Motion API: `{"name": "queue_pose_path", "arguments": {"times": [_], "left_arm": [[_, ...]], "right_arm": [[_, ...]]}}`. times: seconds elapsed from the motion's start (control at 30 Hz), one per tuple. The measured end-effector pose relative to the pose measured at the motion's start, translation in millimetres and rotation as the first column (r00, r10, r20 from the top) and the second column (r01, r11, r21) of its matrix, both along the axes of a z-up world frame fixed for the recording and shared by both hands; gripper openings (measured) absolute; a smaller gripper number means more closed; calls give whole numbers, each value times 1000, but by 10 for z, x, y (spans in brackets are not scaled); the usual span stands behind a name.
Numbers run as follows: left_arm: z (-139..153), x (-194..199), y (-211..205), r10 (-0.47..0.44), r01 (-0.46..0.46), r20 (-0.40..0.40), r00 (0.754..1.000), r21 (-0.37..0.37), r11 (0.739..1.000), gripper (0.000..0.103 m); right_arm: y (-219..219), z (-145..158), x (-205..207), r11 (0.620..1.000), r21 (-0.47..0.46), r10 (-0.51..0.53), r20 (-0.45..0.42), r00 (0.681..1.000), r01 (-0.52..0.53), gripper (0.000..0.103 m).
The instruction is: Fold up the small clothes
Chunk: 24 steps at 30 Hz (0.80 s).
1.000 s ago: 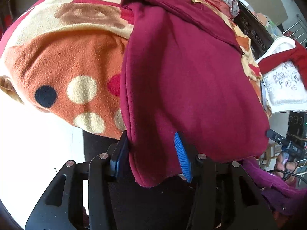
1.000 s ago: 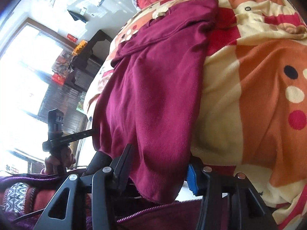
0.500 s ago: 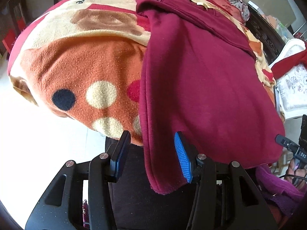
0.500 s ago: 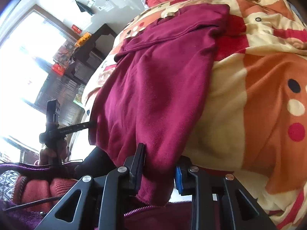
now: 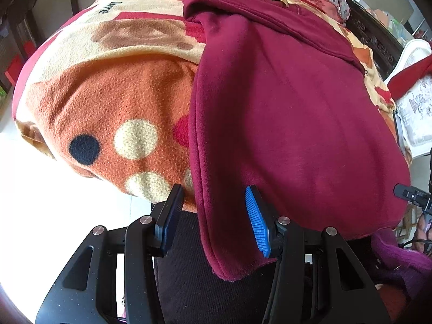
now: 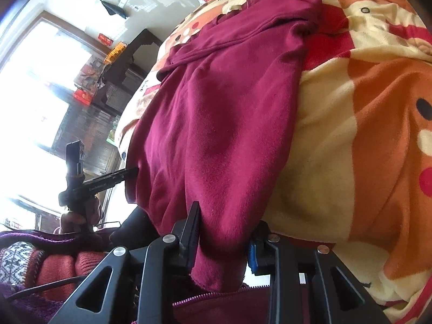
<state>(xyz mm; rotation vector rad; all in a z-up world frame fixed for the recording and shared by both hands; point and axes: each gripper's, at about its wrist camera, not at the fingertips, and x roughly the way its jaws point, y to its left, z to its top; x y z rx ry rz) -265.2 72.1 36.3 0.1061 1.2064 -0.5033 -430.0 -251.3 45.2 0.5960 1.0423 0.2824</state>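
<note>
A maroon fleece garment [image 5: 291,113] lies spread on the bed, its bottom hem hanging over the near edge; it also shows in the right wrist view [image 6: 221,113]. My left gripper [image 5: 213,221] is open, its jaws astride the left bottom corner of the hem without pressing it. My right gripper [image 6: 224,240] has its jaws closed in against the right bottom corner, with a thick fold of cloth between them. The left gripper [image 6: 108,182] shows in the right wrist view at the garment's far corner.
The bed carries an orange, cream and red dotted fleece blanket [image 5: 108,102]. A white embroidered cushion [image 5: 415,108] and dark furniture [image 5: 375,35] stand to the right. Purple and knitted clothes [image 6: 32,264] lie below the right gripper. The bed edge drops to a bright floor [image 5: 54,202].
My right gripper's jaws have closed from open onto the hem corner. My left gripper has stayed open at the other corner while the view shifted slightly.
</note>
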Motion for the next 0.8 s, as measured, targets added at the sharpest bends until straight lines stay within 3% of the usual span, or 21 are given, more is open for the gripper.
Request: {"name": "queue_pose_path", "arguments": {"times": [0.43,0.63,0.67,0.7,0.8], "left_arm": [[-45,-42,-27,-4,4,-18,1000,14,1000,47],[-51,-56,-53,-50,49,-42,998,-37,998,46],[-46,-65,-58,-72,69,-54,996,-61,996,27],[-33,-71,-74,-96,90,-68,993,-85,992,17],[92,-37,-95,-135,128,-48,990,-124,984,10]], "right_arm": [[53,-20,-6,1000,-5,13,-16,1000,-13,37],[155,79,32,997,-27,73,16,997,-73,35],[157,120,40,997,-15,73,31,997,-73,32],[146,163,52,997,13,72,46,996,-73,30],[90,366,128,995,47,85,114,990,-90,24]]}}
